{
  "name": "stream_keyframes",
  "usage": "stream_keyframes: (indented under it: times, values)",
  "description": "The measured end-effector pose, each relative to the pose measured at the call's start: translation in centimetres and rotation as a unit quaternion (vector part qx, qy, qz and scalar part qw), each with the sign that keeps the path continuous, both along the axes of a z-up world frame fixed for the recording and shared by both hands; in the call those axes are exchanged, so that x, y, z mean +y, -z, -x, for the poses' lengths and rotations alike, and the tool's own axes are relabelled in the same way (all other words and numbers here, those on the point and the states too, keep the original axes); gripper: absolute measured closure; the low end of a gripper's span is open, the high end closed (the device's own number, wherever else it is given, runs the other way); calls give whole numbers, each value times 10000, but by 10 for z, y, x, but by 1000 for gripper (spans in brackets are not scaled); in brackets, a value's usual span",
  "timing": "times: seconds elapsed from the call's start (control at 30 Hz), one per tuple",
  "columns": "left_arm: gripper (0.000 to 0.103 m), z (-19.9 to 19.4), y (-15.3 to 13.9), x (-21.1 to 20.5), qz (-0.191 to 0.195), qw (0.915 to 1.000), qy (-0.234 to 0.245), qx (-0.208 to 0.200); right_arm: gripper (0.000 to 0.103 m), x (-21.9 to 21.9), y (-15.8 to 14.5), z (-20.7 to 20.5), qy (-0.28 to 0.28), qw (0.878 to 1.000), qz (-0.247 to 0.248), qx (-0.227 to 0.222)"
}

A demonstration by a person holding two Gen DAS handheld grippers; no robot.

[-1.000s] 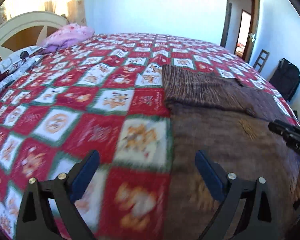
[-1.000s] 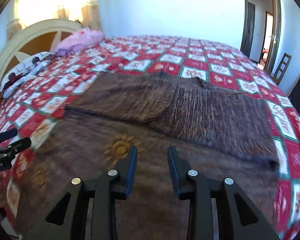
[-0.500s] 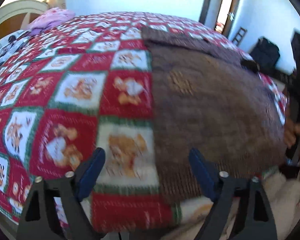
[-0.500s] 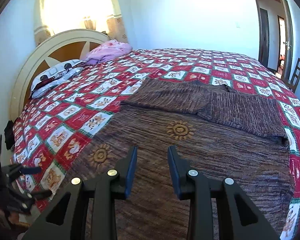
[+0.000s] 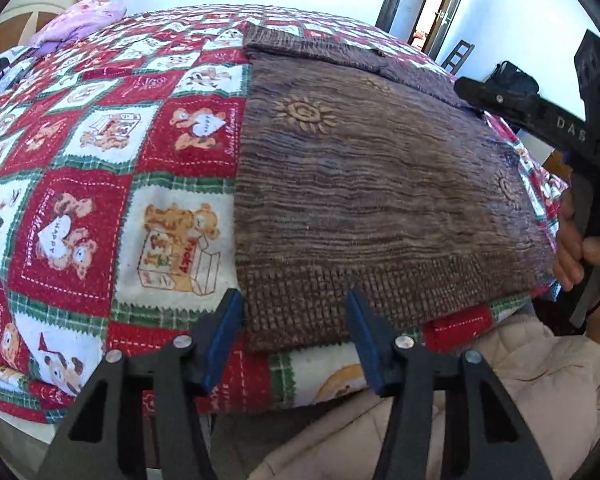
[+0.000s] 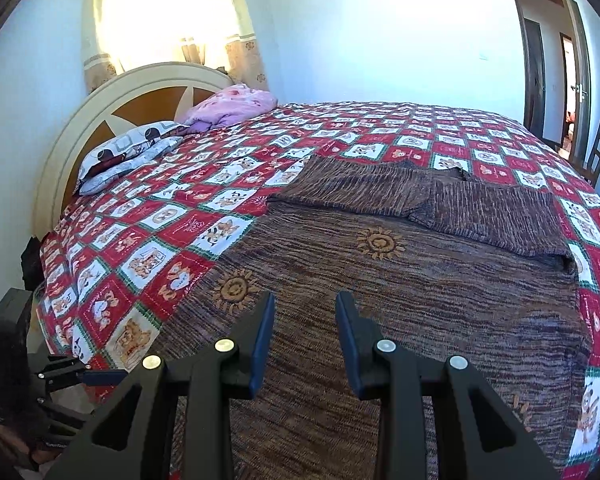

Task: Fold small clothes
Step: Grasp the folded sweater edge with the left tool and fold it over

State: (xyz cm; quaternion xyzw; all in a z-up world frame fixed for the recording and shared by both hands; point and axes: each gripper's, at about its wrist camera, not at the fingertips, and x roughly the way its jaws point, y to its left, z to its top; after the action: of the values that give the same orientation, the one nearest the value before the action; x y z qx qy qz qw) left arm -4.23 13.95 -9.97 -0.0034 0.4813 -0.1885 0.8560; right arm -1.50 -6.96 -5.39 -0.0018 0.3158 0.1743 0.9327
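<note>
Closing on the hem: the left gripper (image 5: 294, 322) has its jaws about half open and they have just been closing; the ribbed bottom corner of the brown sweater (image 5: 364, 184) lies between the blue pads (image 5: 224, 328), but the pads do not press on it yet, so nothing is held.
Quilt: the red and white bedspread (image 5: 100, 184) is under the sweater, and it gives a flat base for folding.
Sweater: it lies spread flat, the hem at the near edge of the bed, both sleeves (image 6: 380, 192) already folded across the chest at the far end. I judge this is why the hem corners are next, to bring the bottom half up over the sleeves.
Sun motifs: the tan suns (image 6: 380, 242) face up.
Right gripper (image 6: 304, 334): its jaws stand narrow but apart, above the middle-right of the sweater body, with nothing between them. In the left view a hand (image 5: 572, 240) holds its handle beside the right hem corner.
Risk: the loose knit may stretch if only one corner is lifted.
</note>
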Motion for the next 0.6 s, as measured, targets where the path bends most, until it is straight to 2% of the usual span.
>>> stream_keyframes:
  times: [0.03, 0.1, 0.13, 0.2, 0.33, 0.43, 0.6]
  values:
    - [52, 1, 0, -1, -70, 10000, -55, -17, 70, 0, 0, 2, 0, 10000, -10, -9]
    - [73, 1, 0, -1, -128, 9998, -134, -50, 70, 0, 0, 6, -32, 10000, -27, -31]
    - [89, 0, 1, 0, -72, 9999, -153, -17, 70, 1, -1, 7, -41, 10000, -22, -42]
    - [91, -3, 2, 1, 194, 9996, -173, 109, 70, 0, 0, 10, -39, 10000, -3, -61]
    - [94, -10, -5, -7, 232, 9997, -63, 70, 70, -4, 1, 8, 52, 10000, -82, -15]
    - [94, -25, -28, -14, 678, 9976, 101, -88, 70, -13, -1, 7, 165, 9996, -211, -26]
    - [96, -72, -64, -45, 988, 9932, 467, -394, 70, -32, 4, 2, 491, 9981, -376, 61]
